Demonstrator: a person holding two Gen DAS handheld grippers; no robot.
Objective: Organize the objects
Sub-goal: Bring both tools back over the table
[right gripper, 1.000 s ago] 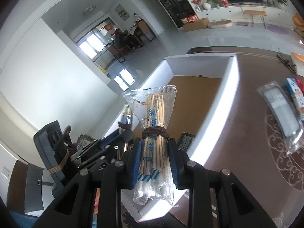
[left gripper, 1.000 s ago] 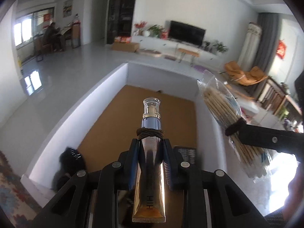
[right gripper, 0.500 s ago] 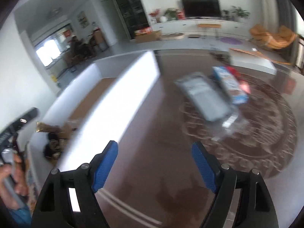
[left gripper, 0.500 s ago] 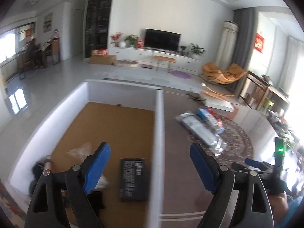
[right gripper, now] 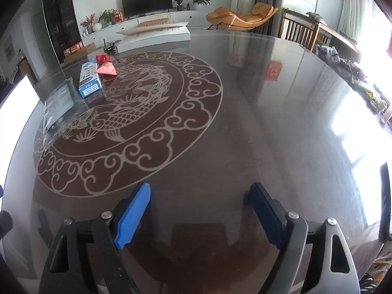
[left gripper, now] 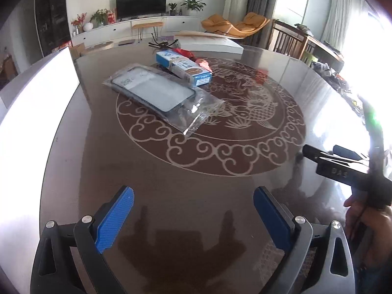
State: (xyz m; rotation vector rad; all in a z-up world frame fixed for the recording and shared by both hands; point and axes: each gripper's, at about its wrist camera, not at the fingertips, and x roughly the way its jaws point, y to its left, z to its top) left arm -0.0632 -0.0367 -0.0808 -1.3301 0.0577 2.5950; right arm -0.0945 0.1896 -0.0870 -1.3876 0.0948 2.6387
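Observation:
A phone case in a clear bag [left gripper: 156, 95] lies on the dark round table, well ahead and left of my left gripper [left gripper: 193, 193]. Behind it lies a blue and white box [left gripper: 183, 67], with a red packet [left gripper: 201, 62] beside it. My left gripper is open and empty above the table. My right gripper [right gripper: 199, 189] is open and empty over the table's middle. In the right wrist view the bagged case [right gripper: 58, 103], the box [right gripper: 89, 78] and the red packet [right gripper: 105, 67] lie far left.
The white wall of a box [left gripper: 36, 98] stands along the table's left edge. The right hand-held gripper body [left gripper: 343, 169] shows at the right of the left wrist view. A black tangle of cable [left gripper: 161, 45] lies at the table's far edge.
One second ago my left gripper held a gold tube and my right a bag of sticks over the box. Both let go, opened, and swung right over the table.

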